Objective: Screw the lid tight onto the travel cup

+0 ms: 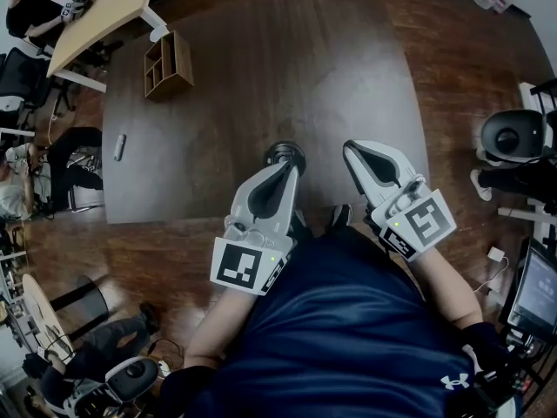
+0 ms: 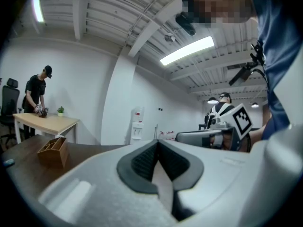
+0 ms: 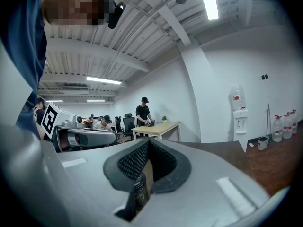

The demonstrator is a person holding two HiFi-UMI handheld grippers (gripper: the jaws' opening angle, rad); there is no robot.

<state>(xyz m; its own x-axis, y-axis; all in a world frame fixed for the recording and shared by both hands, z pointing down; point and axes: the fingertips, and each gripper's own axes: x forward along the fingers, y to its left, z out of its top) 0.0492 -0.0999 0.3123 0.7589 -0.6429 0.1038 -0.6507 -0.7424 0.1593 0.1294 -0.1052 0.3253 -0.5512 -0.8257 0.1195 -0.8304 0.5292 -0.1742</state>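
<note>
A dark travel cup [image 1: 284,154] stands on the dark table [image 1: 261,68] near its front edge. The tip of my left gripper [image 1: 291,167] covers part of it. That gripper is shut with nothing between its jaws, as the left gripper view [image 2: 157,144] also shows. My right gripper [image 1: 350,150] hangs to the cup's right, apart from it, also shut and empty. In the right gripper view [image 3: 147,142] the dark cup [image 3: 138,194] shows through the gap below the closed pads, not gripped. Whether a lid sits on the cup I cannot tell.
A wooden organizer [image 1: 167,64] stands at the table's far left, with a small grey object [image 1: 119,146] by the left edge. A light wooden desk [image 1: 103,11] with a person stands beyond. Chairs and equipment [image 1: 513,138] crowd the right side.
</note>
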